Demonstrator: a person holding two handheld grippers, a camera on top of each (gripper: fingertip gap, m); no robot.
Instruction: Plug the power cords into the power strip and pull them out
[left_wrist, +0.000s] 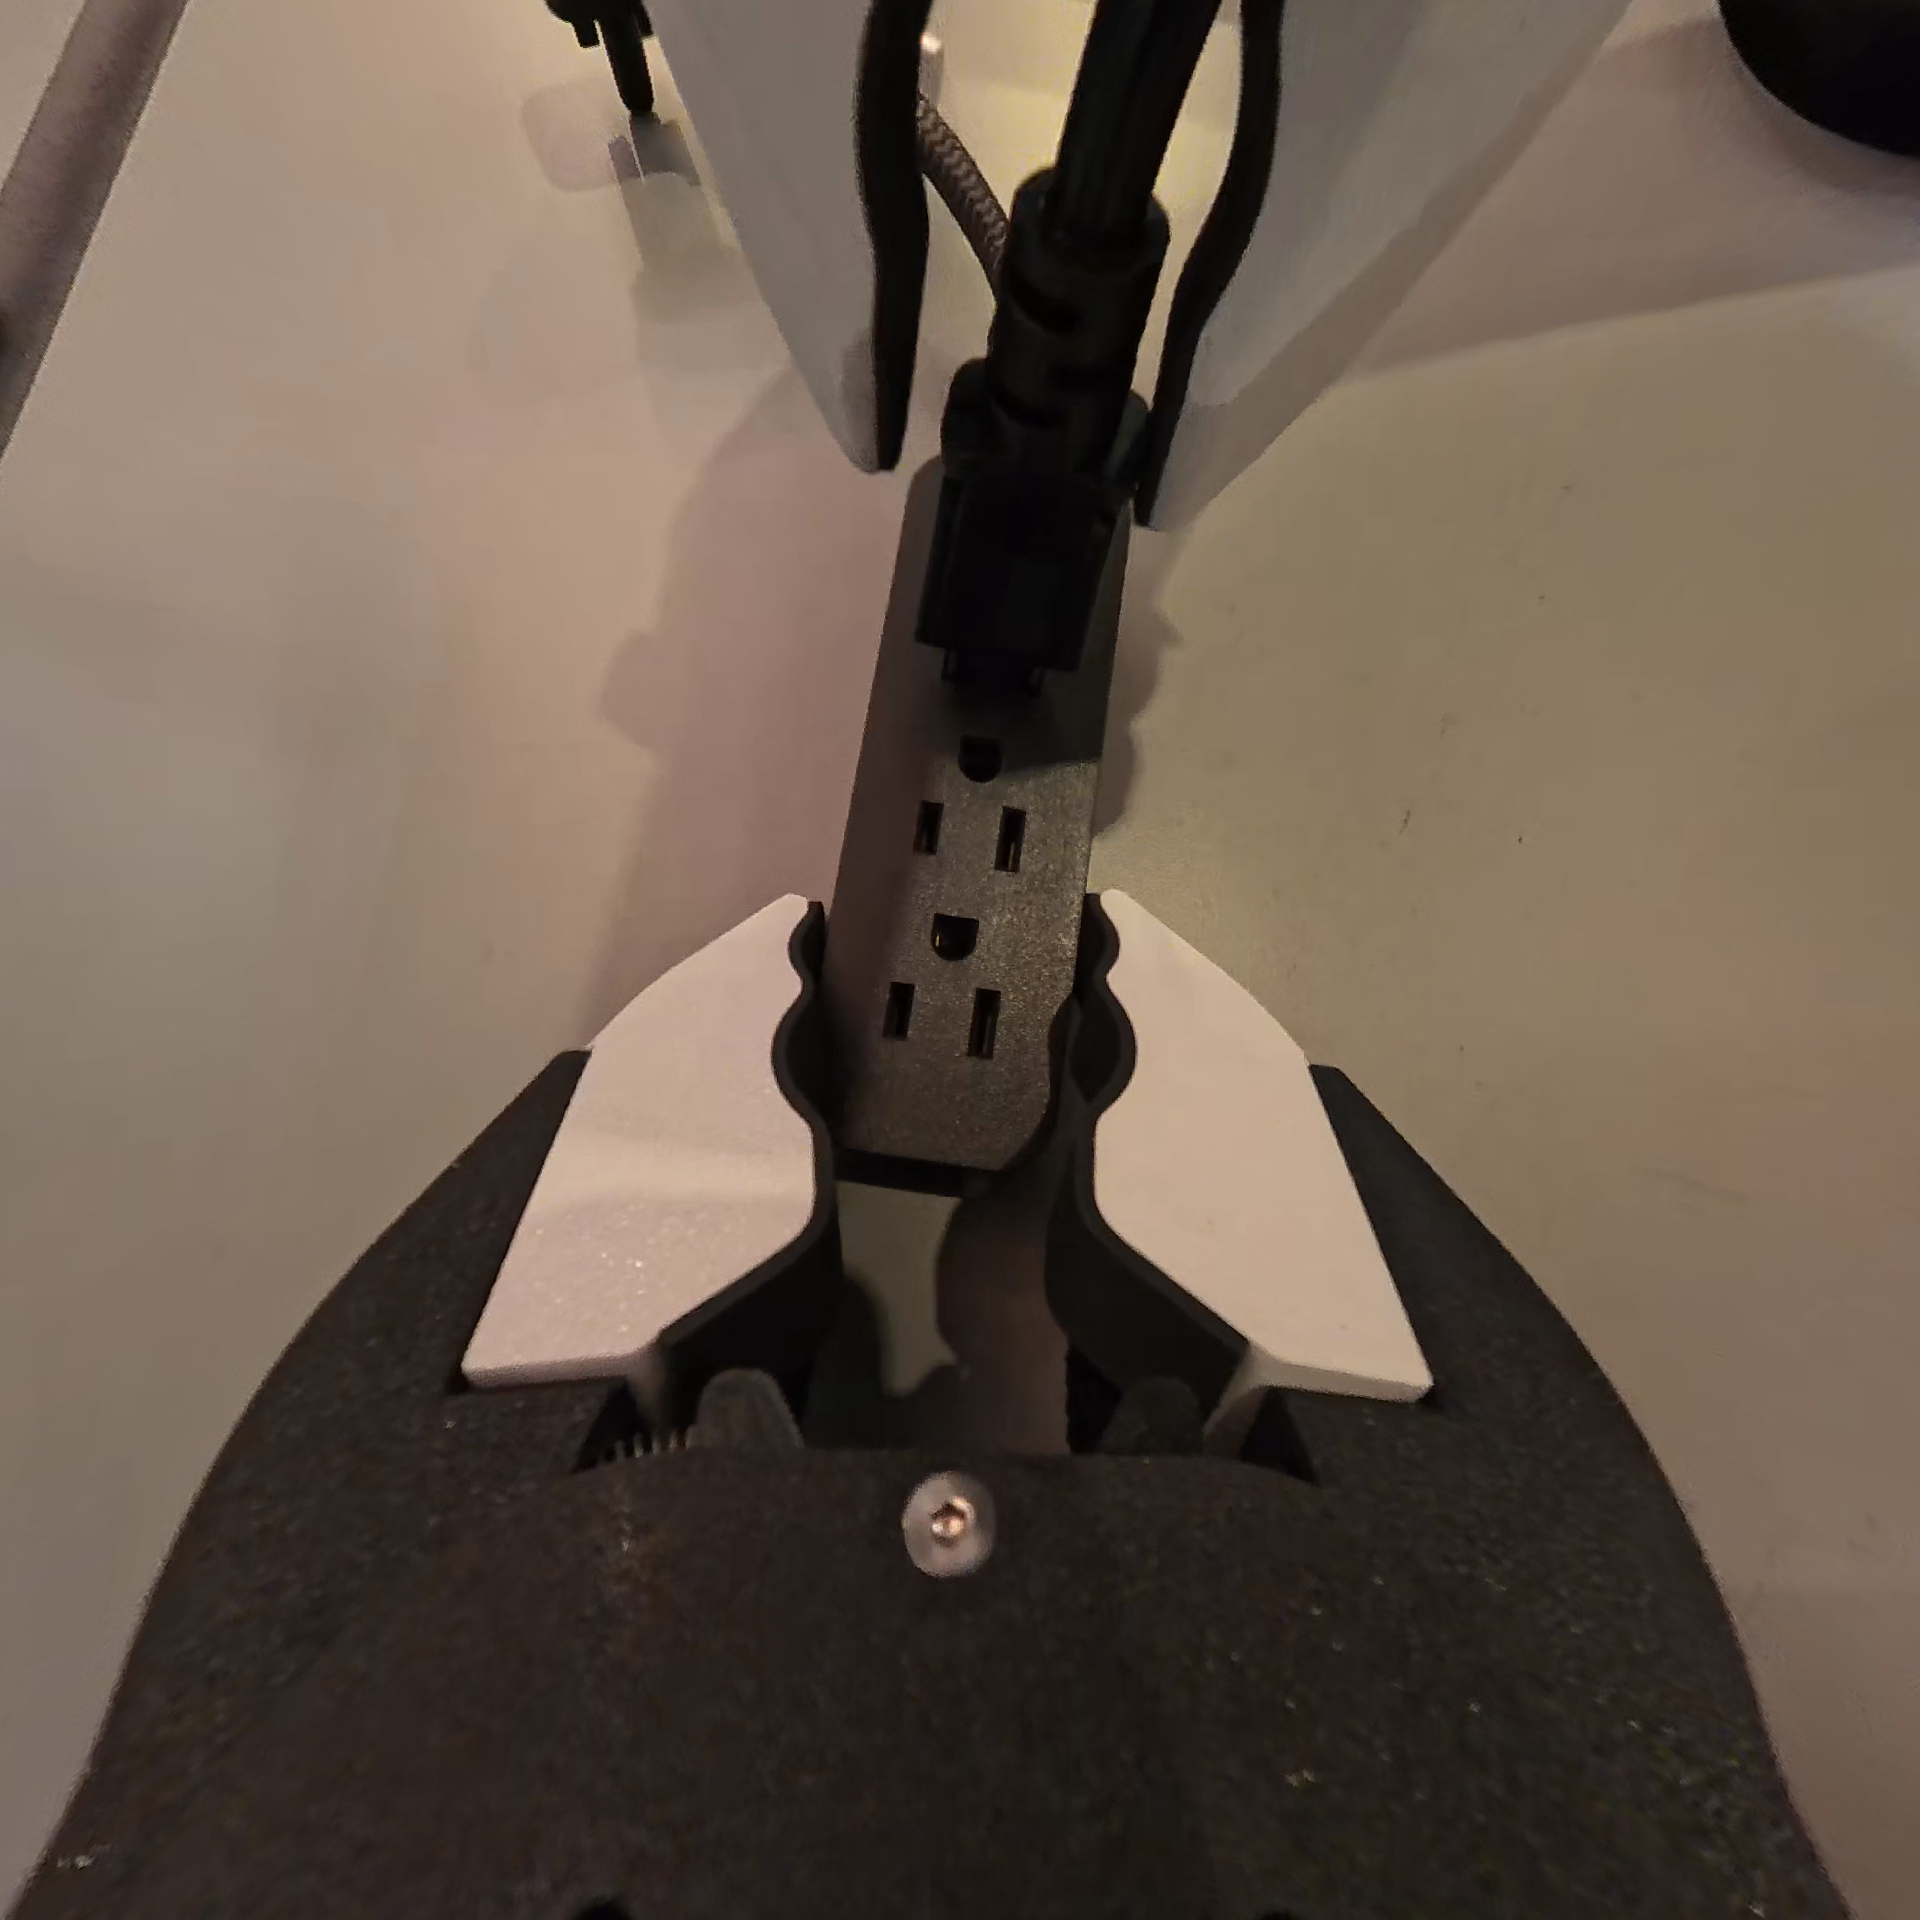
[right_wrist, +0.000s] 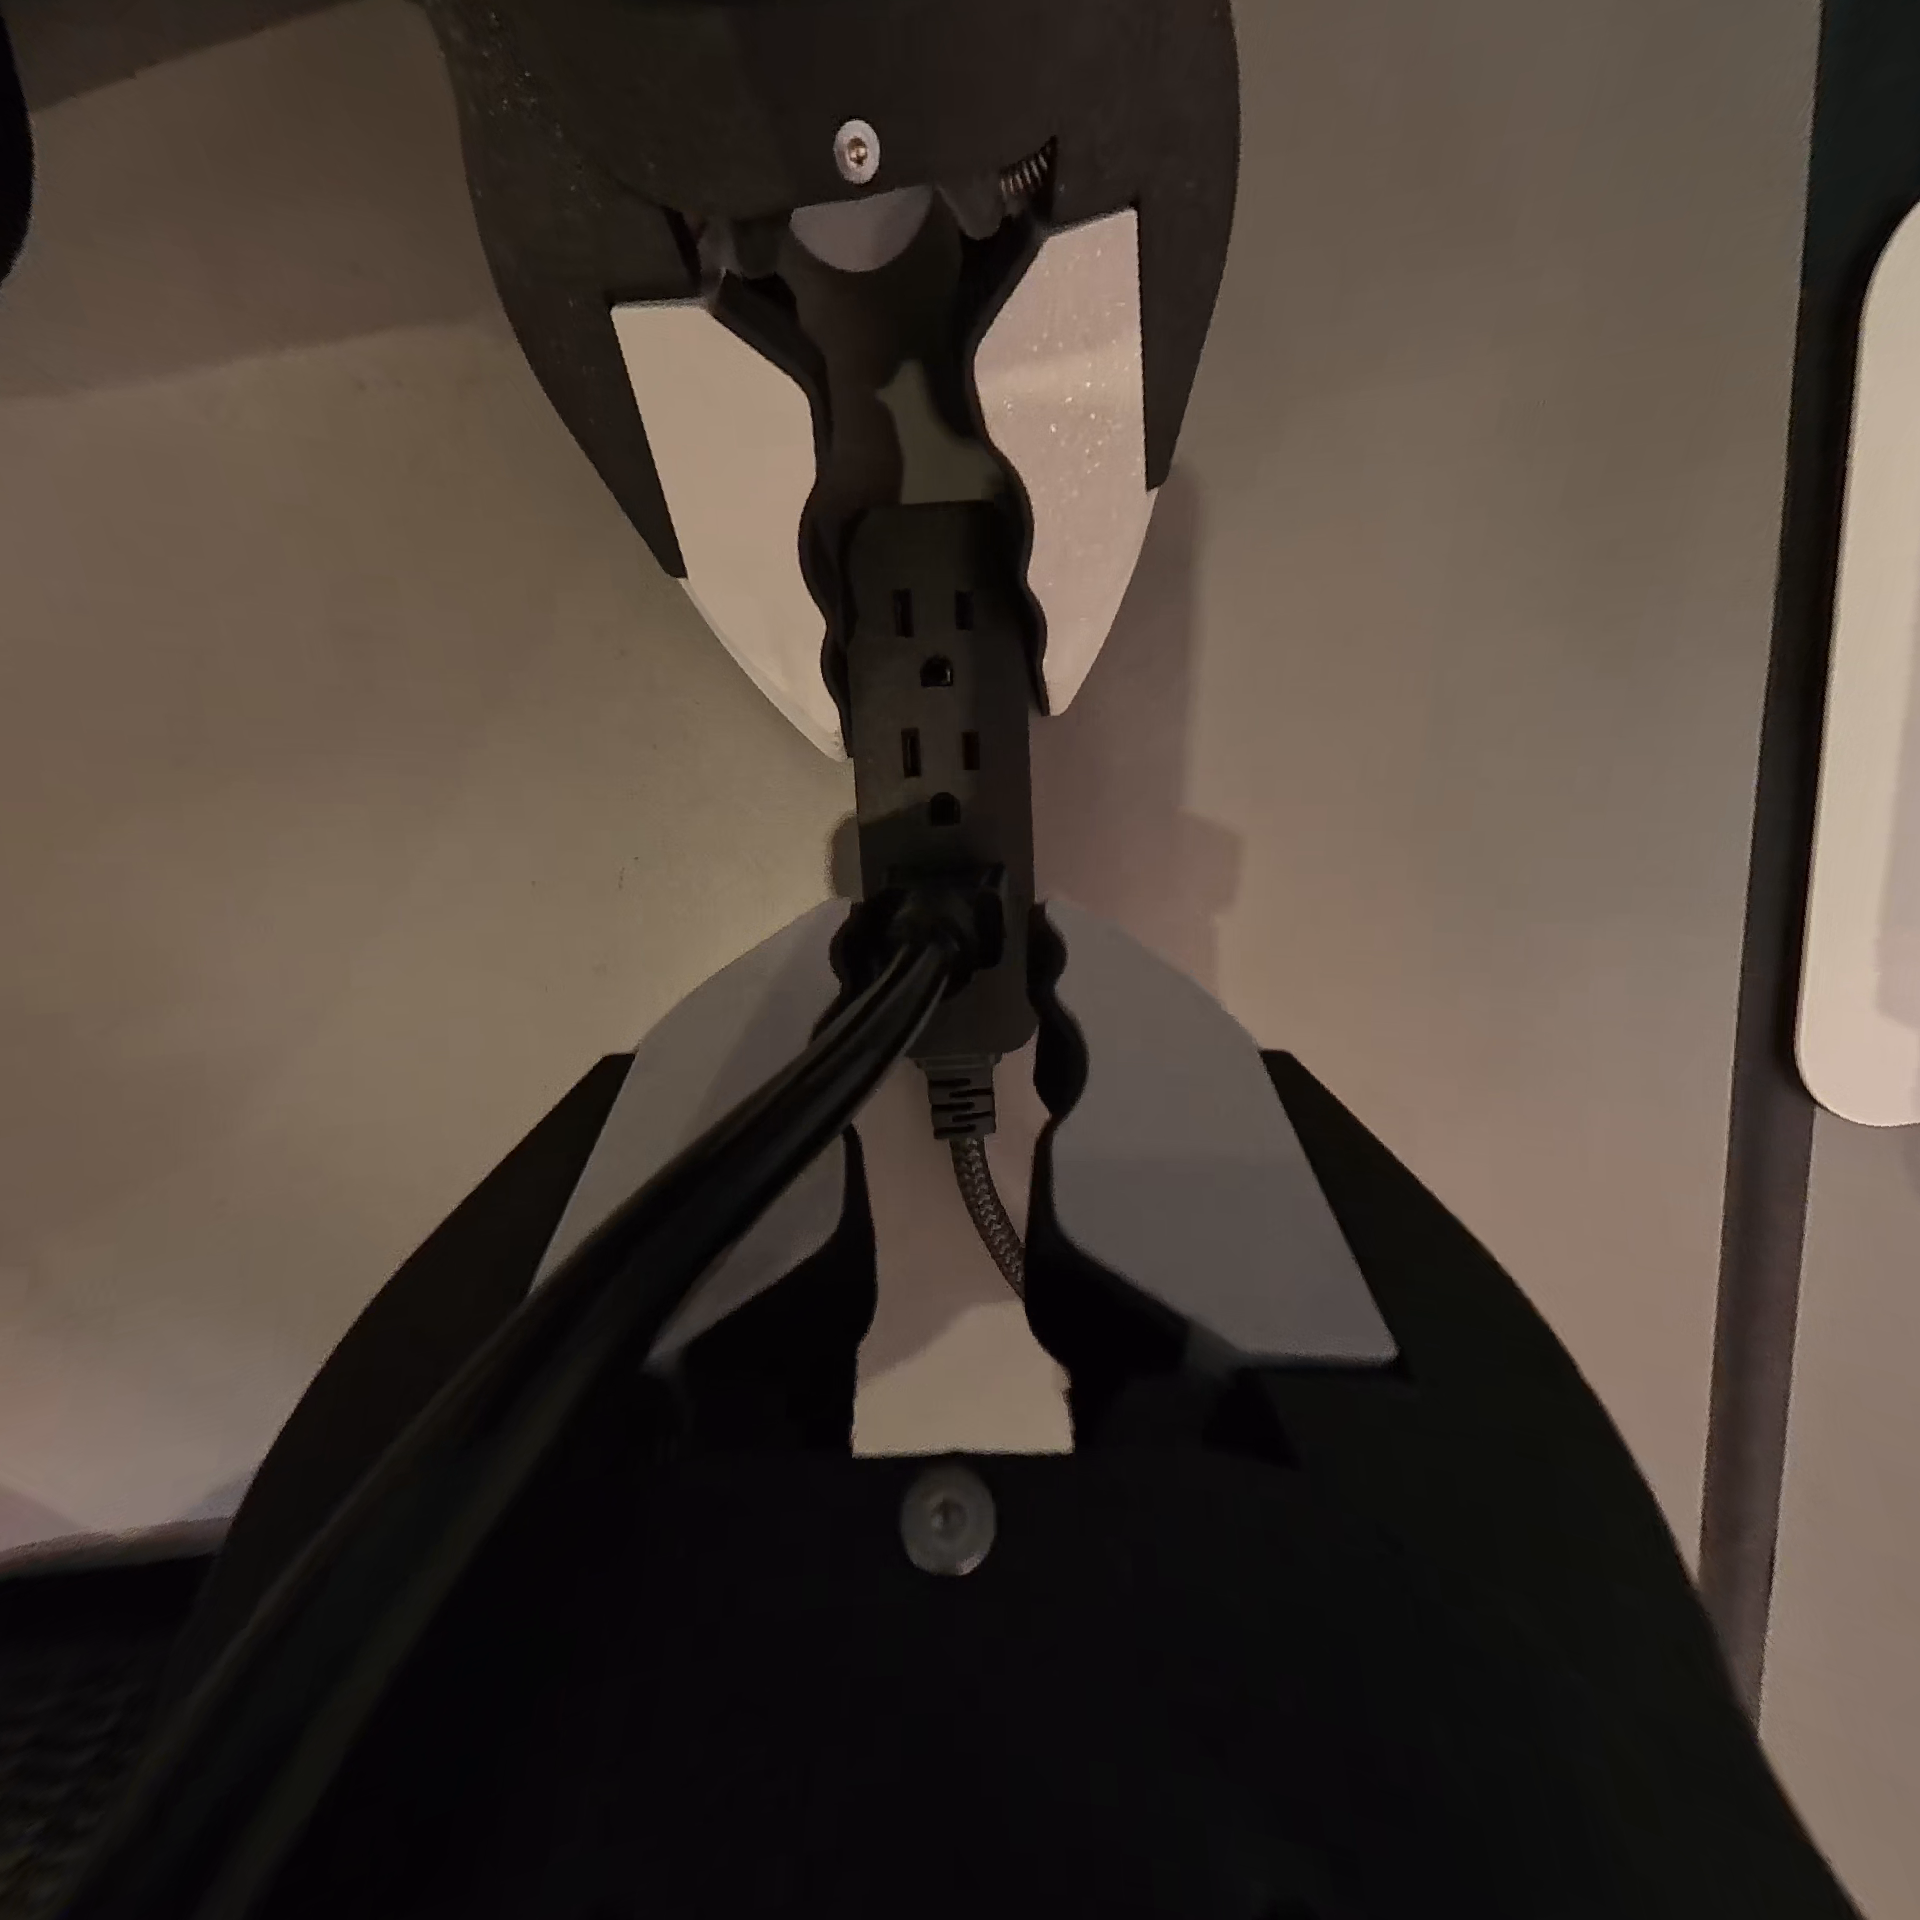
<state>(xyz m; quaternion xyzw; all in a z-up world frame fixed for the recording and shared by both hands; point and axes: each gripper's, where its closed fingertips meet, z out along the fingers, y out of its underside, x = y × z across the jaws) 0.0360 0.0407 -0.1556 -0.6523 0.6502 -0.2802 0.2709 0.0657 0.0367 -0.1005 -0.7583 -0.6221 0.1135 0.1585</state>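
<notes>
Between the two fingers of the left tongs (left_wrist: 951, 935) sits the near end of the black power strip (left_wrist: 966, 862), clamped by its sides and lying flat on the pale table (left_wrist: 312, 727). At the strip's far end, straight ahead of those tongs, the right tongs (right_wrist: 945, 935) straddle a black plug (left_wrist: 1023, 540) in the last socket, with its thick cord (right_wrist: 727, 1195) running back over them. Their fingers stand narrowly apart, close beside the plug, but I cannot tell whether they actually pinch it.

Metal shows between the plug and the strip, so it looks only partly seated (either going in or coming out; one moment will not say which). The next move likely needs a firm pinch on the plug and a straight push or pull along the pins while the left tongs brace the strip.

A braided cord (right_wrist: 982, 1195) leaves the strip under the right tongs, and its run is hidden. Beyond their right side, a white object (right_wrist: 1870, 623) is cut off.
</notes>
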